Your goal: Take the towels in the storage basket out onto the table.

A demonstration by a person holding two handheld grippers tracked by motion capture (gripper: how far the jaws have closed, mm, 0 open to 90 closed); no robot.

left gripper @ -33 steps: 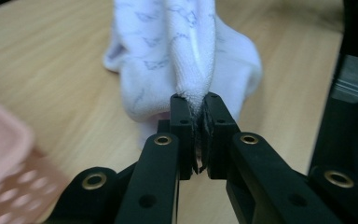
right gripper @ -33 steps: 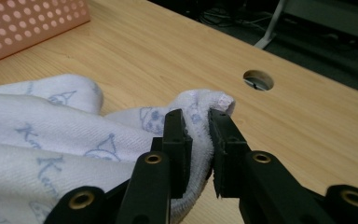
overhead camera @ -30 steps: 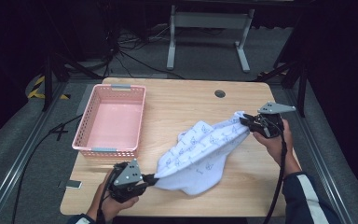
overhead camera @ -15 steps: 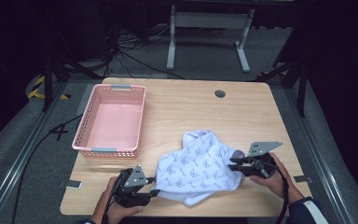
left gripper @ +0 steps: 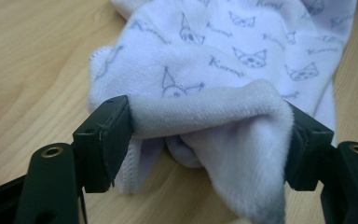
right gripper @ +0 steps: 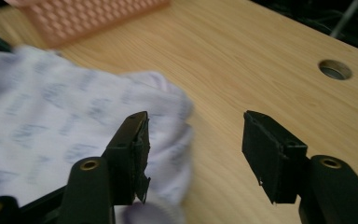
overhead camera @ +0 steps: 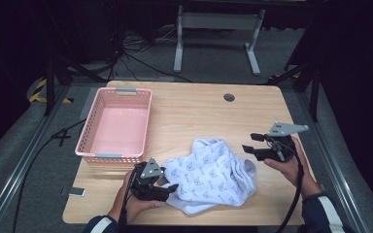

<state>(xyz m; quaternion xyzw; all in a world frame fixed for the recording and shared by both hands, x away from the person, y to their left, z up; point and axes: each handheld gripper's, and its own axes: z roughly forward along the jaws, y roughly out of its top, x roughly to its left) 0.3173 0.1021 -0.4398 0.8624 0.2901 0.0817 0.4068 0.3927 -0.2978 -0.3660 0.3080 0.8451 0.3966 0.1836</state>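
Note:
A white towel (overhead camera: pixel 209 172) printed with small cat faces lies bunched on the wooden table (overhead camera: pixel 199 111), near its front edge. My left gripper (overhead camera: pixel 171 187) rests at the towel's left corner. In the left gripper view a fold of the towel (left gripper: pixel 223 60) still lies between the jaws of the left gripper (left gripper: pixel 209 116), which have just been opening and stand wide. My right gripper (overhead camera: pixel 251 142) hovers just right of the towel. Its jaws have just been opening too, and in the right gripper view nothing is between the jaws of the right gripper (right gripper: pixel 196 123); the towel (right gripper: pixel 51 116) lies beside the left one.
A pink plastic basket (overhead camera: pixel 88 127) stands at the table's left, its bottom bare, and its corner (right gripper: pixel 88 16) appears beyond the towel. A round cable hole (overhead camera: pixel 229 97) sits near the far edge. Bare wood stretches between basket and right gripper.
The towel, stretched between both grippers a second ago, now lies folded on the table. The right gripper came toward the front, let go and backed off right. The left gripper's jaws opened.

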